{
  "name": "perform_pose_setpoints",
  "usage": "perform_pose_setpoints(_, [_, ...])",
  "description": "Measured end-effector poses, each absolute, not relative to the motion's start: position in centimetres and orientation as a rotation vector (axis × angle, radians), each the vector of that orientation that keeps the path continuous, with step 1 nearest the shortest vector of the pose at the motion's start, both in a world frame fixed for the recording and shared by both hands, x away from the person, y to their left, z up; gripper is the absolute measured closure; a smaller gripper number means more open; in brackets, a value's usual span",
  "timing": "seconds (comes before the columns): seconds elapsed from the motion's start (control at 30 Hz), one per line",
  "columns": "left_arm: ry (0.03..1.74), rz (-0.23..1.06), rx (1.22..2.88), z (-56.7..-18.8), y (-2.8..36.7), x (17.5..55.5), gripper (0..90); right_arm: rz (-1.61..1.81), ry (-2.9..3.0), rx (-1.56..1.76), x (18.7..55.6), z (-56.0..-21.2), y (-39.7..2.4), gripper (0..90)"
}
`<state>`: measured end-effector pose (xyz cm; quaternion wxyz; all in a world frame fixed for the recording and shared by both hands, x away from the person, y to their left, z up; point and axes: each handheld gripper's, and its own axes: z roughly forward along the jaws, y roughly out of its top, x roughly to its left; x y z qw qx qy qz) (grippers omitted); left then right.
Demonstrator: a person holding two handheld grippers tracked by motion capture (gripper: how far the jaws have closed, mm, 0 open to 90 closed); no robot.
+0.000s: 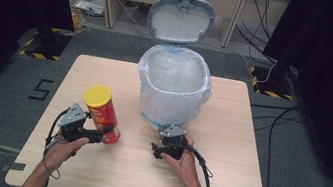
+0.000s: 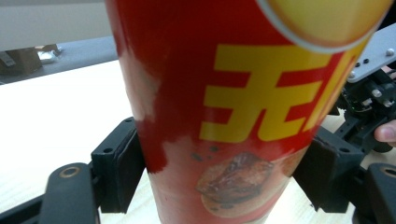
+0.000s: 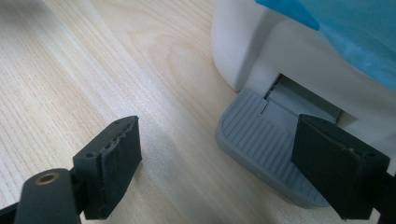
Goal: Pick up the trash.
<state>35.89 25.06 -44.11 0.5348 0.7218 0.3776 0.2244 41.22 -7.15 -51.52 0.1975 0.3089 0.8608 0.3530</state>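
Left tongs are clamped on the red chip can lower left, right tongs sit wide open, empty, by the bin's grey pedal at center.

Glossy red printed can with smooth yellow plastic lid, pale matt wood-grain table, ribbed grey plastic pedal, thin translucent plastic bin liner

The red can runs past the frame's top and bottom. The bin is cut off above its grey pedal.
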Motion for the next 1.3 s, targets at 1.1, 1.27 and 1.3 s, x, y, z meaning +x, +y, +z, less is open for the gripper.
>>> perform_pose_setpoints(1.1, [0.861, 0.584, 1.675, -38.3, 25.1, 39.2, 24.0, 0.979, 2.415, 0.863, 41.2, -51.5, -7.1, 16.0])
perform_pose_setpoints(1.27, [0.857, 0.591, 1.673, -36.9, 25.1, 39.8, 24.0, 0.976, 2.415, 0.861, 41.2, -51.5, -7.1, 16.0])
perform_pose_setpoints(1.3, [0.855, 0.590, 1.671, -36.6, 25.1, 39.9, 24.0, 0.980, 2.415, 0.864, 41.2, -51.5, -7.1, 16.0])
